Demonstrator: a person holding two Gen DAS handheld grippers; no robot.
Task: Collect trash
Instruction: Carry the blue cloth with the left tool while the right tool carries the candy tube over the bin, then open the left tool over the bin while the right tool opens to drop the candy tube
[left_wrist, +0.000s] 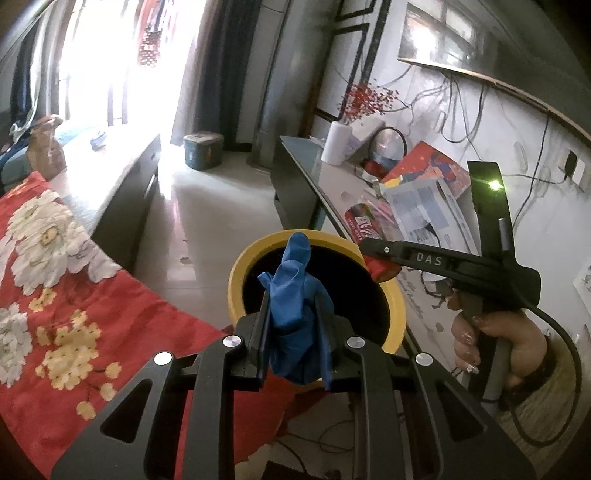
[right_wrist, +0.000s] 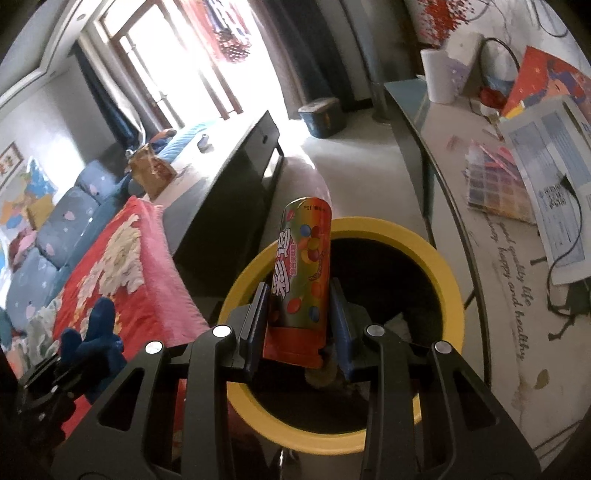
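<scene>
Hovering over the round yellow-rimmed bin, a crumpled blue rubber glove is pinched by the left gripper. A red candy tube is clamped by the right gripper, ready for dropping.

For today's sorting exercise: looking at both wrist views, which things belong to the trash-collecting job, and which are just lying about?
Job:
- blue glove, gripped by the left gripper
- candy tube, gripped by the right gripper
- yellow-rimmed bin

Lying about:
- paper roll
- printed sheets
- floral blanket
- brown paper bag
</scene>
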